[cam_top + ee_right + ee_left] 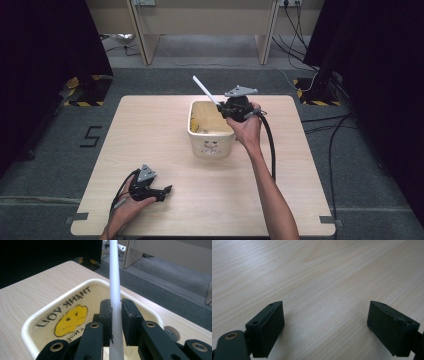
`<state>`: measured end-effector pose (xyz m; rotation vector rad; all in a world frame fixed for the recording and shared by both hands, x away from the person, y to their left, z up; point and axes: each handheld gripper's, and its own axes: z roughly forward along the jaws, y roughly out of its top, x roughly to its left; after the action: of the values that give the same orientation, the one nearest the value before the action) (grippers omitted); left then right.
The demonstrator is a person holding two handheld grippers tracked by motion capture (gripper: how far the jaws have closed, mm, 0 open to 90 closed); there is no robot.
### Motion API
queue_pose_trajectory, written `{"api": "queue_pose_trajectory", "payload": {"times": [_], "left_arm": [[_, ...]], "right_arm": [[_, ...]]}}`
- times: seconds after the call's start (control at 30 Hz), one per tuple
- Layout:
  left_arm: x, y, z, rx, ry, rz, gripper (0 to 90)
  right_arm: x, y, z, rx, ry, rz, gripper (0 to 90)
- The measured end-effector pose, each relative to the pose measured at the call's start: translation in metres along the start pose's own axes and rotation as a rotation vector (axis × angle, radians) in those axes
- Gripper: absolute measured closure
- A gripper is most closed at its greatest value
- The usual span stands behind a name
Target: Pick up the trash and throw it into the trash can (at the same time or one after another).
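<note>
My right gripper (223, 108) is shut on a white straw (205, 90) that sticks up and away to the left, above the far right rim of a cream tub (210, 146). In the right gripper view the straw (114, 277) runs up between the two pads (106, 315), over the tub (60, 301), which has a yellow face and "THANK YOU" printed inside. My left gripper (167, 190) rests near the table's front left, held in a hand, jaws open. In the left gripper view its pads (272, 327) stand wide apart over bare wood, nothing between them.
The tub stands in the middle of a light wooden table (150, 130). Grey floor surrounds the table, with cables (320, 120) to the right and wooden furniture legs (142, 40) at the back. Dark curtains hang on both sides.
</note>
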<state>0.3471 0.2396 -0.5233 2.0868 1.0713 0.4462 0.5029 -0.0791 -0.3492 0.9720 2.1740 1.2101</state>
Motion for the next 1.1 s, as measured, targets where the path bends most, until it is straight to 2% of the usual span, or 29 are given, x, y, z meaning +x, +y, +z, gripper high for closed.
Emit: {"api": "queue_pose_trajectory", "payload": {"times": [0.23, 0.73, 1.1], "left_arm": [[0.0, 0.0, 0.0, -0.001, -0.001, 0.002, 13.5], [0.0, 0.0, 0.0, 0.0, 0.0, 0.001, 13.5], [0.0, 0.0, 0.0, 0.0, -0.004, -0.002, 13.5]], "right_arm": [[0.009, 0.001, 0.015, 0.026, 0.025, -0.006, 79.1], [0.022, -0.005, 0.032, 0.1, 0.057, -0.035, 79.0], [0.019, -0.016, 0.043, 0.154, 0.076, -0.019, 77.9]]}}
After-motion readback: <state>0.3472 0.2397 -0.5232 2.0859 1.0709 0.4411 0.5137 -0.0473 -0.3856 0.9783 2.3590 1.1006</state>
